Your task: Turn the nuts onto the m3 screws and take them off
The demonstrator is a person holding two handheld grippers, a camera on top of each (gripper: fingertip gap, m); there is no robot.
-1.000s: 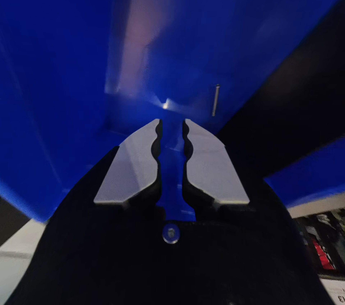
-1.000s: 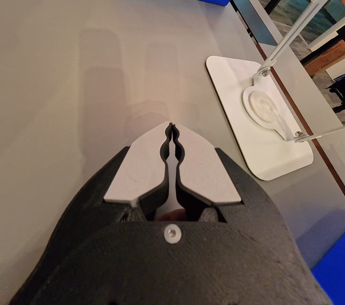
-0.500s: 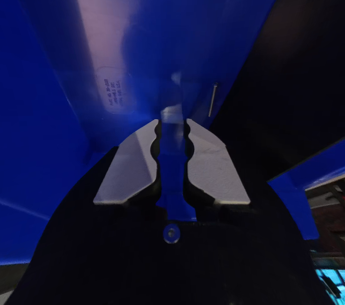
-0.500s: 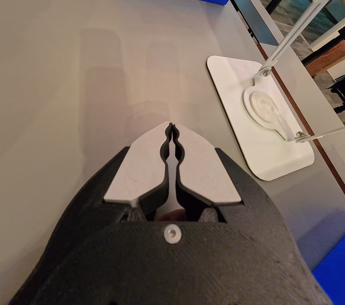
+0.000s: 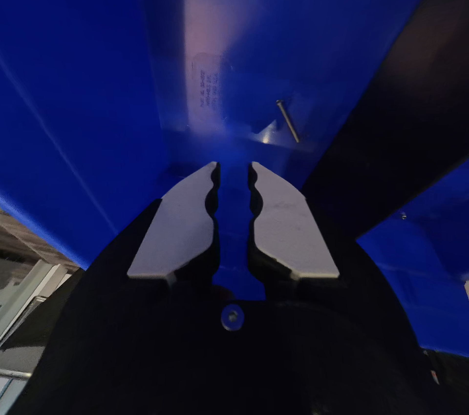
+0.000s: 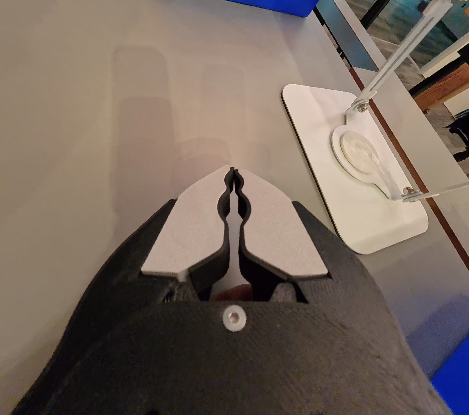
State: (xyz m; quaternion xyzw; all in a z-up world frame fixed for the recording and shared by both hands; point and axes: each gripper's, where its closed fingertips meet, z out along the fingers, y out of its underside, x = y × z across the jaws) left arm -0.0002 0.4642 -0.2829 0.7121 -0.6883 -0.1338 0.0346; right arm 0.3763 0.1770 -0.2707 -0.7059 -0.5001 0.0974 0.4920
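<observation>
Inside the blue bin (image 5: 101, 73), the view from the left gripper (image 5: 234, 166) has swung over the last second: the long thin screw (image 5: 288, 121), which lay nearly upright just right of the tips, now lies slanted and farther off to the upper right, near the bin's corner. The fingers stand parted and empty — likely lining up for the pick. The right gripper (image 6: 233, 169) has not moved, pinched closed on nothing above the grey table (image 6: 76, 98), beside the white stand base (image 6: 317, 123).

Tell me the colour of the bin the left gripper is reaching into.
Deep blue. The bin shows best in the left wrist view, filling most of it.
</observation>
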